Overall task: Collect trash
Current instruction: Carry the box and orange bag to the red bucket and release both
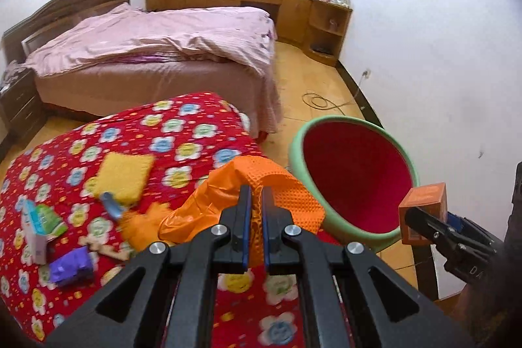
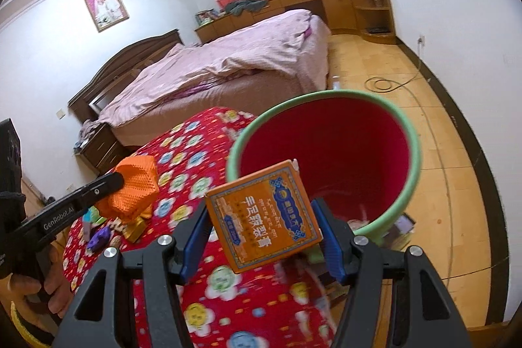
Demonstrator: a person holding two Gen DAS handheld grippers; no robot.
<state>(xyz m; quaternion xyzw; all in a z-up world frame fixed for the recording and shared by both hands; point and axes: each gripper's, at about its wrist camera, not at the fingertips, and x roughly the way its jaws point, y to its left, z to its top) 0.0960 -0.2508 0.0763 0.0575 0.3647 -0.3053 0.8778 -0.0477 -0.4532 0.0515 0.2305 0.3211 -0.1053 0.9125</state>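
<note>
My left gripper (image 1: pixel 255 194) is shut on an orange waffle cloth (image 1: pixel 287 185) and holds it above the red flowered tablecloth (image 1: pixel 182 132); it also shows in the right wrist view (image 2: pixel 137 185). My right gripper (image 2: pixel 264 217) is shut on an orange box with blue print (image 2: pixel 264 217), held just before the rim of the green bin with a red inside (image 2: pixel 326 149). The box (image 1: pixel 424 211) and bin (image 1: pixel 352 178) also show in the left wrist view, to the right of the cloth.
On the tablecloth lie a yellow sponge cloth (image 1: pixel 124 175), an orange plastic bag (image 1: pixel 202 211), a green-white carton (image 1: pixel 39 220), a purple wrapper (image 1: pixel 71 266) and a small bone-shaped piece (image 1: pixel 104 247). A bed (image 1: pixel 156 54) stands behind. A cable (image 1: pixel 319 101) lies on the wooden floor.
</note>
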